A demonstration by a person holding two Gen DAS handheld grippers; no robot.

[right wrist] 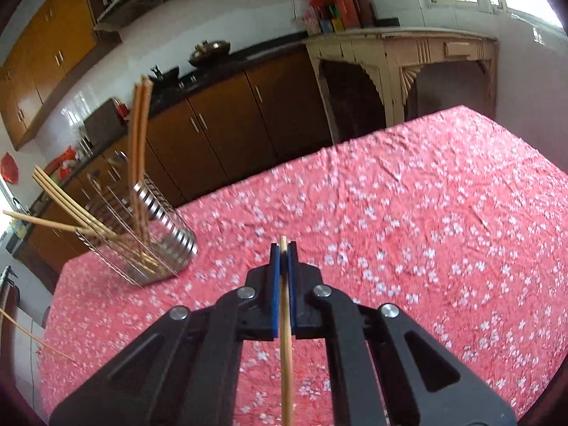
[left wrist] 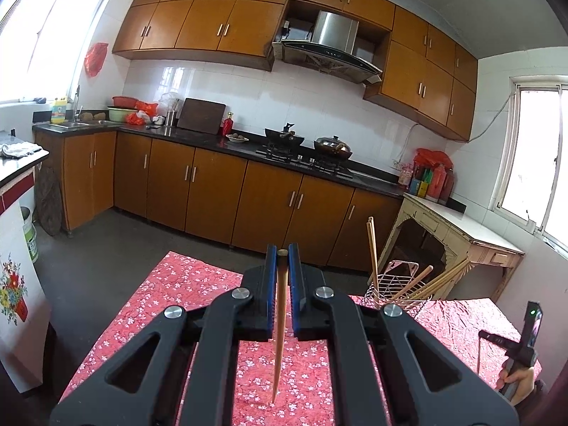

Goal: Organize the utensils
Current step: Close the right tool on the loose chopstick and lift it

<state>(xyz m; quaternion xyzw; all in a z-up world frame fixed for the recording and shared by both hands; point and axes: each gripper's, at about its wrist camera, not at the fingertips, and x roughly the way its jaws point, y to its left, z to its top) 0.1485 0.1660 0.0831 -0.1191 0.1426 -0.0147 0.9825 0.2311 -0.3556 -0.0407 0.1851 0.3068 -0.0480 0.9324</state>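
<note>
My left gripper [left wrist: 283, 252] is shut on a wooden chopstick [left wrist: 279, 337] that runs down between the blue pads, its thin tip near the red floral tablecloth [left wrist: 170, 291]. My right gripper [right wrist: 283, 248] is shut on a second chopstick [right wrist: 286, 362], held above the cloth. A wire utensil holder [right wrist: 152, 238] stands on the table at the left of the right wrist view with several chopsticks [right wrist: 139, 135] leaning in it. It also shows in the left wrist view [left wrist: 394, 293], ahead and to the right of my left gripper.
The other gripper and the hand holding it [left wrist: 520, 355] show at the far right of the left wrist view. Brown kitchen cabinets [left wrist: 213, 184], a counter with a stove and pots [left wrist: 309, 149] and a cream side table [left wrist: 461, 234] stand beyond the table's far edge.
</note>
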